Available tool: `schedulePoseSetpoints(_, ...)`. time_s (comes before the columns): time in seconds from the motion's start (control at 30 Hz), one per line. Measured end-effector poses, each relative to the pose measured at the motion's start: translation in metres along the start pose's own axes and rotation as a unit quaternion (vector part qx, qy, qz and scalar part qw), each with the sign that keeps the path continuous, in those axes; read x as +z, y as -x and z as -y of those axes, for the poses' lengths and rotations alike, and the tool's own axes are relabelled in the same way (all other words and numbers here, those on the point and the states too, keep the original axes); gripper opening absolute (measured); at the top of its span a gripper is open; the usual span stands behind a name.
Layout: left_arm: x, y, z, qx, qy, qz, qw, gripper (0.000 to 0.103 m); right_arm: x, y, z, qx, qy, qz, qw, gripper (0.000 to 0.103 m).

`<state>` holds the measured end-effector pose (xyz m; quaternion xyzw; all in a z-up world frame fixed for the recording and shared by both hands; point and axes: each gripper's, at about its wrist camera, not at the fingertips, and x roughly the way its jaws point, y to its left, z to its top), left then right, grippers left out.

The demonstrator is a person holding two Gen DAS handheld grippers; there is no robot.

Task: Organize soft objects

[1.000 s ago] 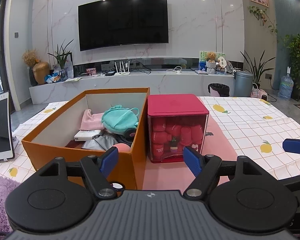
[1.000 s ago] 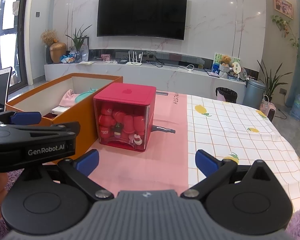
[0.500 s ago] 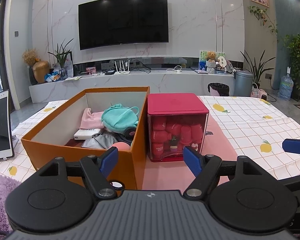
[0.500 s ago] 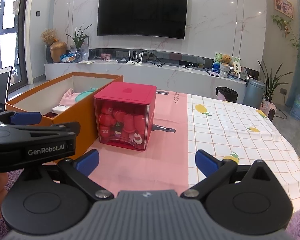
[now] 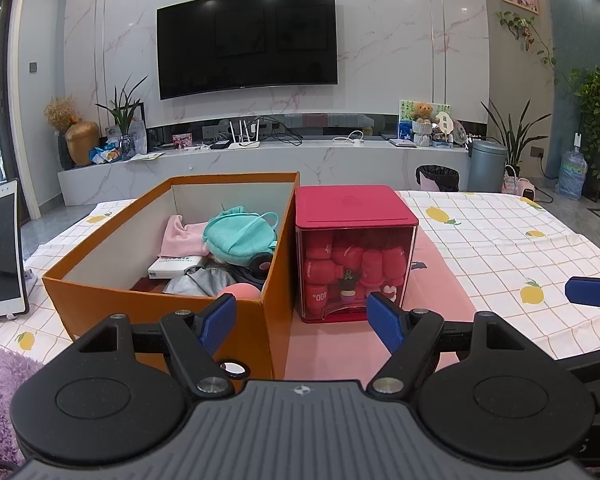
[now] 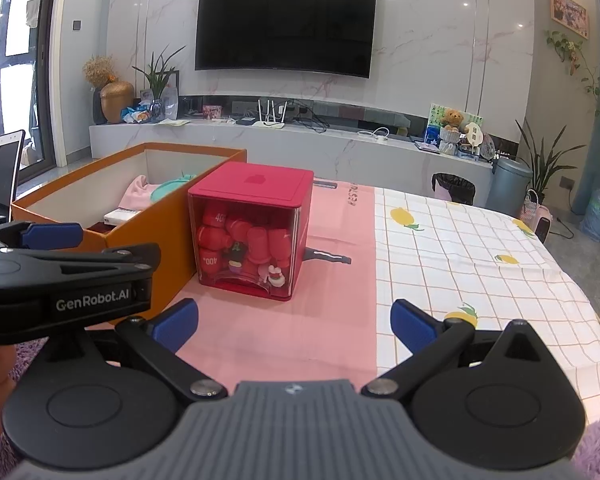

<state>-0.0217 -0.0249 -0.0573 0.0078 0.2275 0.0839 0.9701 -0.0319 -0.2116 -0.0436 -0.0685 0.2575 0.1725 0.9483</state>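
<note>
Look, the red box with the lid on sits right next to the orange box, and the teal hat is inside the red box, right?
Not quite. The teal hat is inside the orange box, lying on the other soft things there, as the left wrist view shows. The red box does have its lid on and does sit right next to the orange box; it holds small red things.
</note>
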Motion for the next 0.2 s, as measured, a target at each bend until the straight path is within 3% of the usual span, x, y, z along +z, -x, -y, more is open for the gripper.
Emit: schedulePoseSetpoints(0.2, 0.0003, -0.0023, -0.0007, -0.002, 0.007, -0.01, 0.9999, 0.087, -0.0003, -0.0009, 0.0001, -0.001, 0.003, -0.001, 1.0, 0.1)
